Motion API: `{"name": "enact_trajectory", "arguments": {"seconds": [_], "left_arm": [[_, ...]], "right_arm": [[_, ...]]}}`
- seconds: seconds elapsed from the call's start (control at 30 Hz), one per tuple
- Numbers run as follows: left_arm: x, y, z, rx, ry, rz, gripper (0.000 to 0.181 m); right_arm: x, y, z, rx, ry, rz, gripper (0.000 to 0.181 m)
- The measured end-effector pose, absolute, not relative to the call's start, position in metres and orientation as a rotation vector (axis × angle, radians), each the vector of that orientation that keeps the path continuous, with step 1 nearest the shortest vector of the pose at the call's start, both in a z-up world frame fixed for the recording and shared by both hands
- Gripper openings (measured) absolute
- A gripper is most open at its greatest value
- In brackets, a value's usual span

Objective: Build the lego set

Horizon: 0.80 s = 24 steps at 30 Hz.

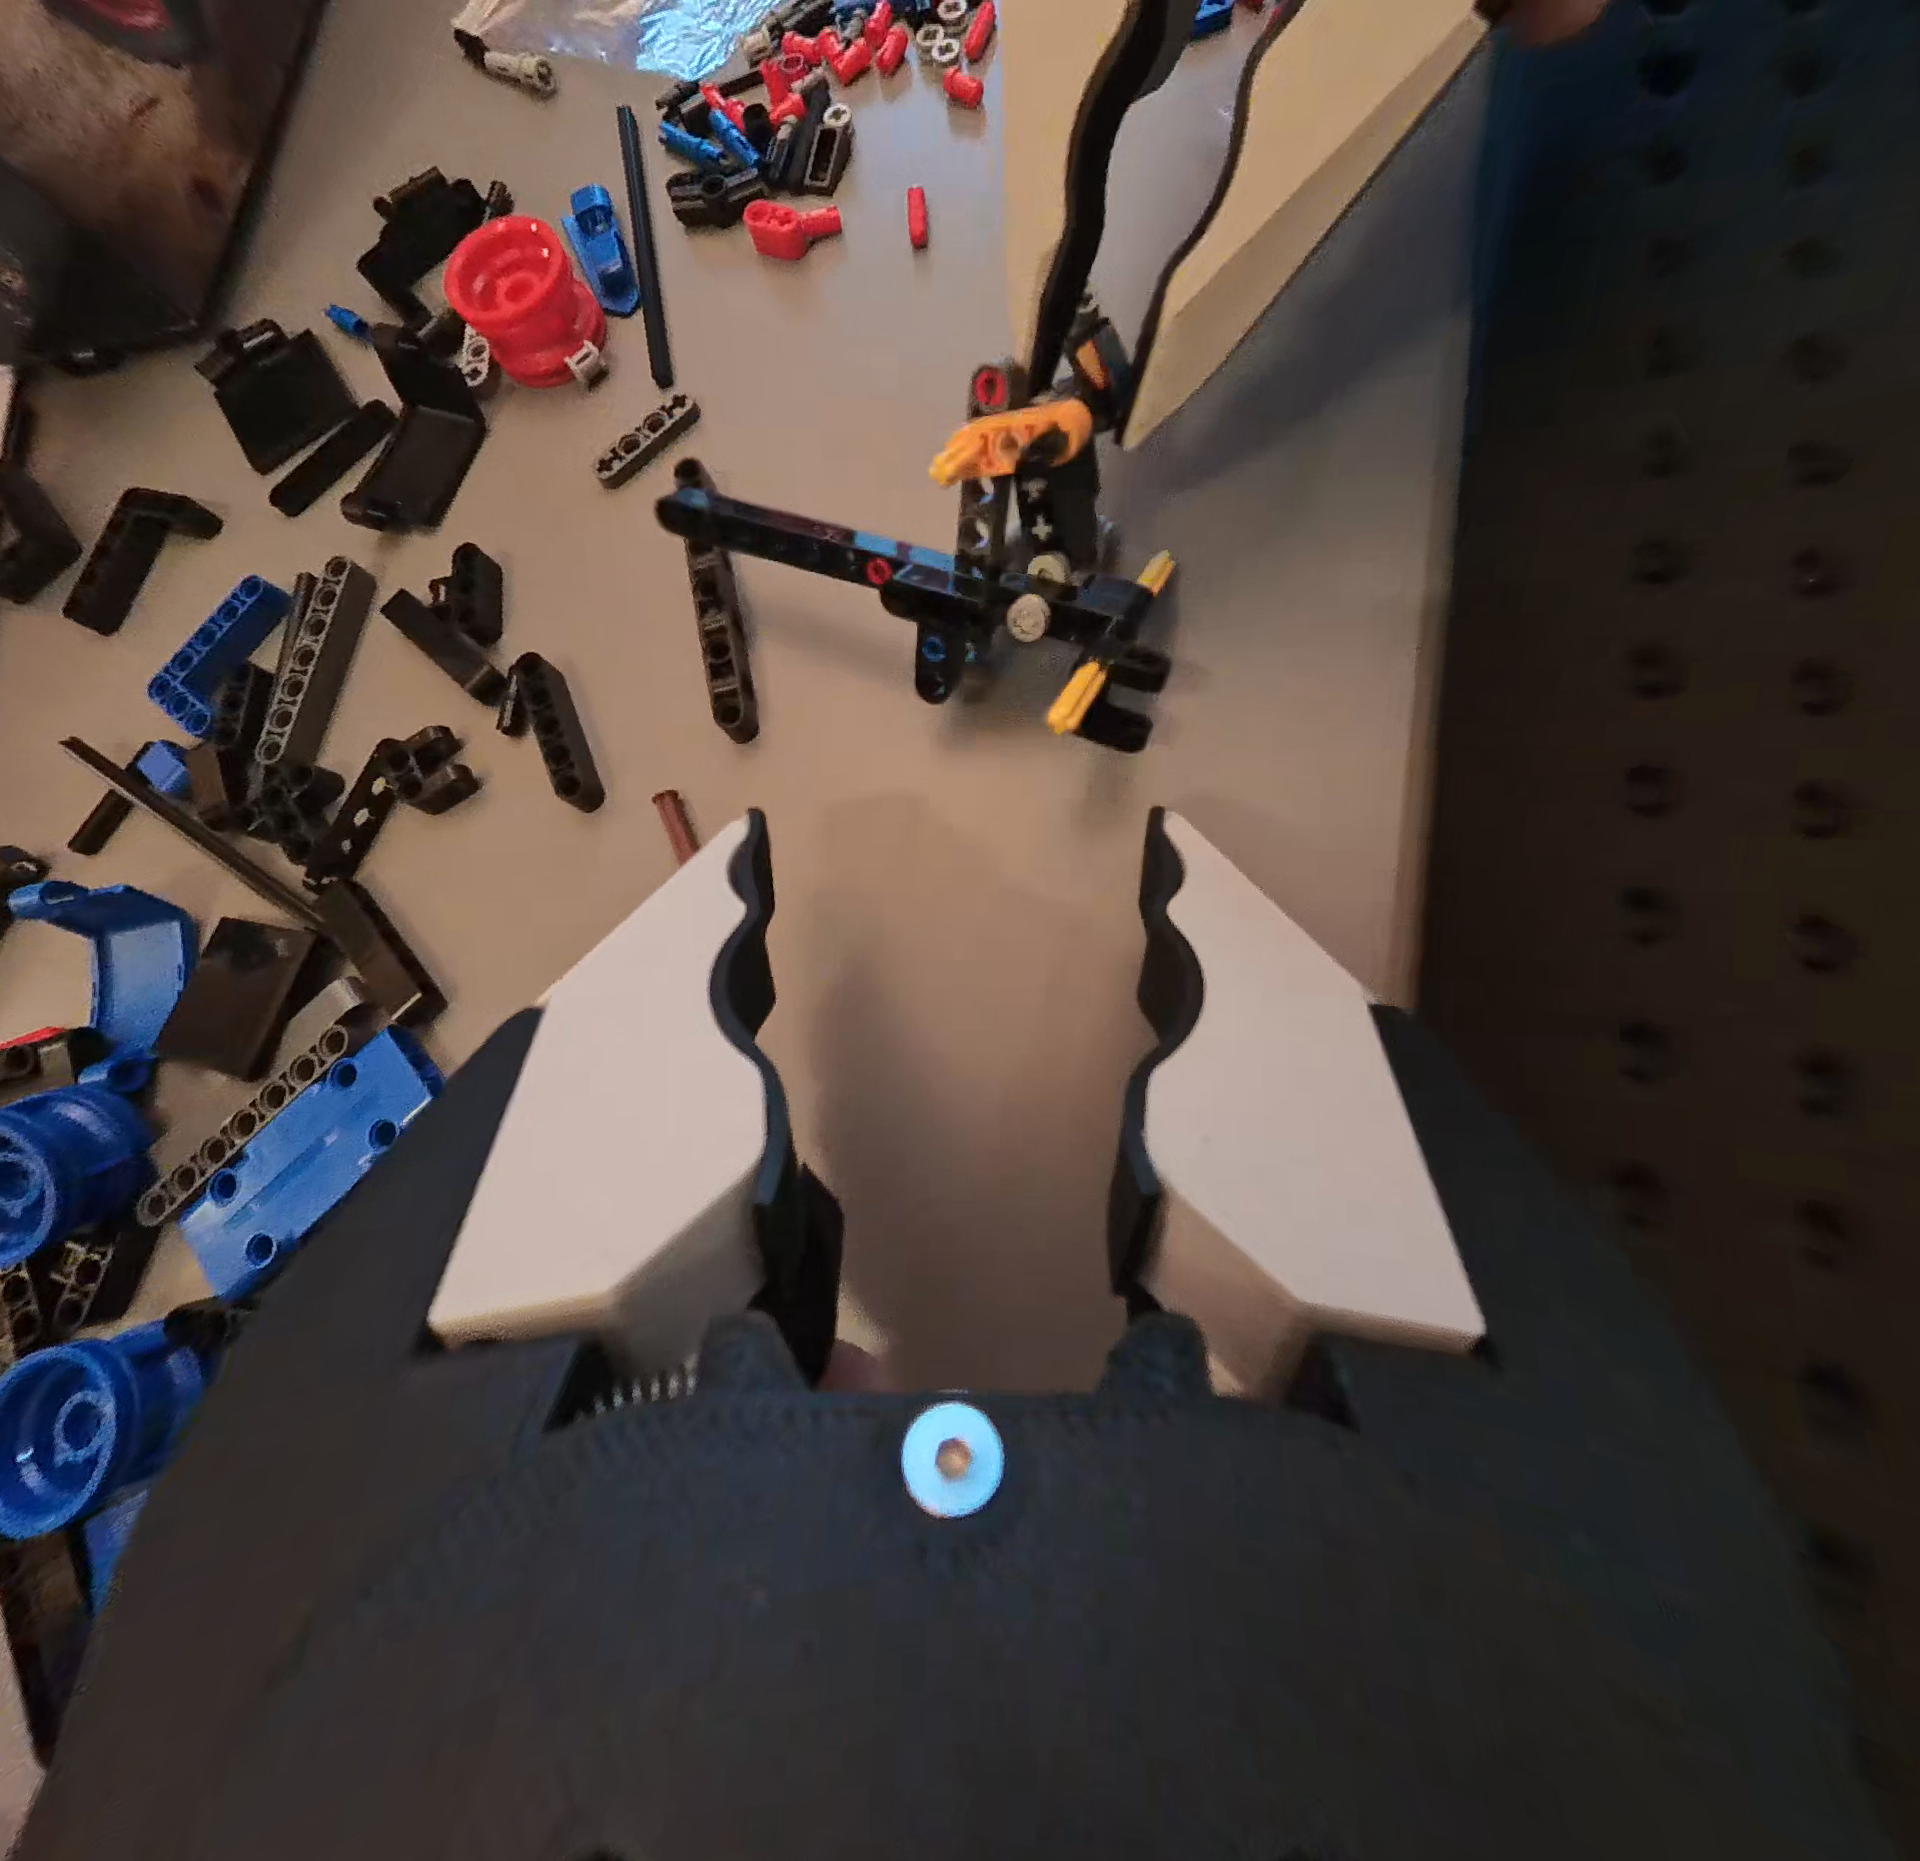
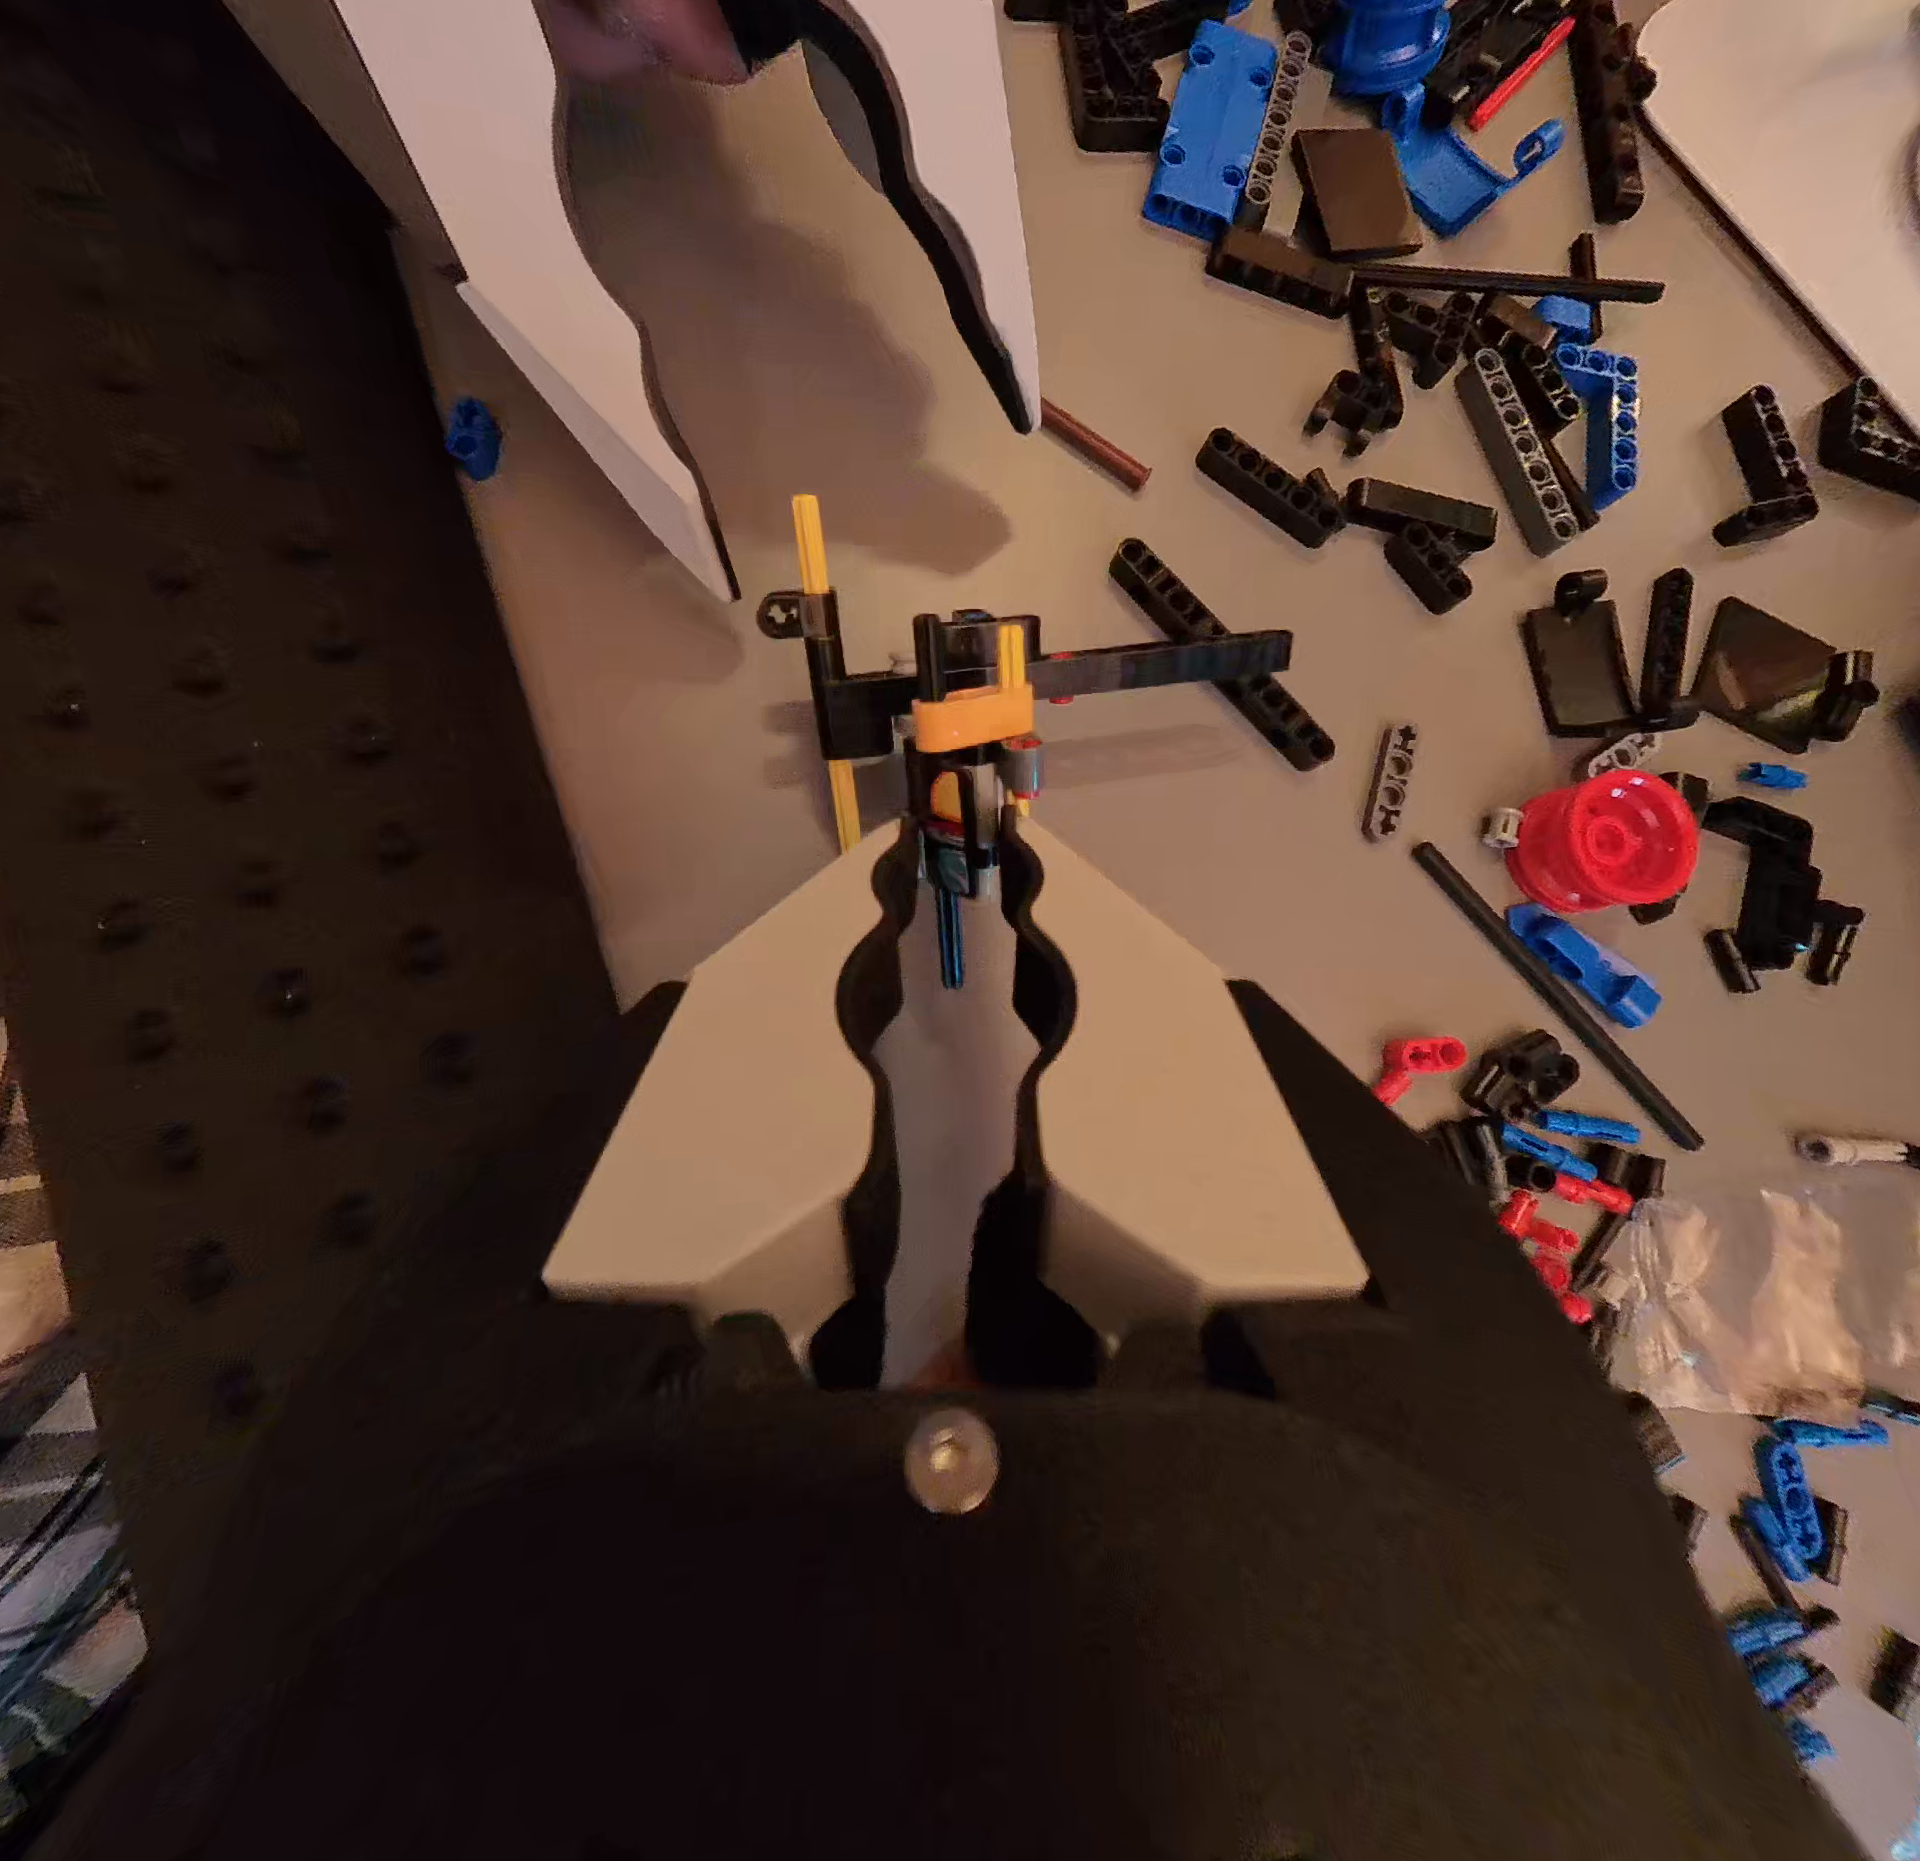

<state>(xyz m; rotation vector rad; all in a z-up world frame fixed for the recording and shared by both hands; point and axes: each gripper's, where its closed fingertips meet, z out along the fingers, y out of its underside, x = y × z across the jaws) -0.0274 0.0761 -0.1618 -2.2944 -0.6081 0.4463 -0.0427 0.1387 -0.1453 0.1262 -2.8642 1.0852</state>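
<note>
A grey tabletop (image 1: 852, 377) filled both wrist views. Along one side ran a dark board with rows of small holes (image 1: 1714, 876), its straight edge walling in the work area. Between that edge and the scatter of loose Lego pieces lay a strip of bare table, the only open room.

The left gripper (image 1: 956, 835) hung over this bare strip with its two white, black-padded fingers spread wide and nothing between them. A short brown axle (image 1: 673, 824) lay just beside the tip of one finger.

The task's thing, a partly built Lego assembly (image 1: 997, 585) of black beams with yellow axles and an orange connector (image 1: 1013, 440), stood on the table ahead of the left gripper, apart from it and near the board's edge. One long black beam reached from it toward the loose pieces and crossed a loose black beam there.

The right gripper (image 2: 961, 840) came in from the opposite side, its fingers drawn close together and pinching the upright black stalk at the assembly's top, just behind the orange connector. A thin blue pin showed in the narrow gap between the pads.

Farther out lay a red wheel hub (image 1: 520, 294) beside a long black axle (image 1: 644, 253), blue wheel hubs (image 1: 62, 1167), a blue panel (image 1: 301, 1146), small red and blue pins (image 1: 862, 55) and a crumpled clear plastic bag (image 1: 634, 3).
</note>
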Motion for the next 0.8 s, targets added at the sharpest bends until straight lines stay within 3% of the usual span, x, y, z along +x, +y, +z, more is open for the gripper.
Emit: {"name": "enact_trajectory", "arguments": {"seconds": [0.8], "left_arm": [[-0.036, 0.033, -0.166, -2.34, -0.721, 0.519, 0.058]], "right_arm": [[-0.022, 0.092, -0.141, -0.098, -2.903, 1.214, 0.013]]}}
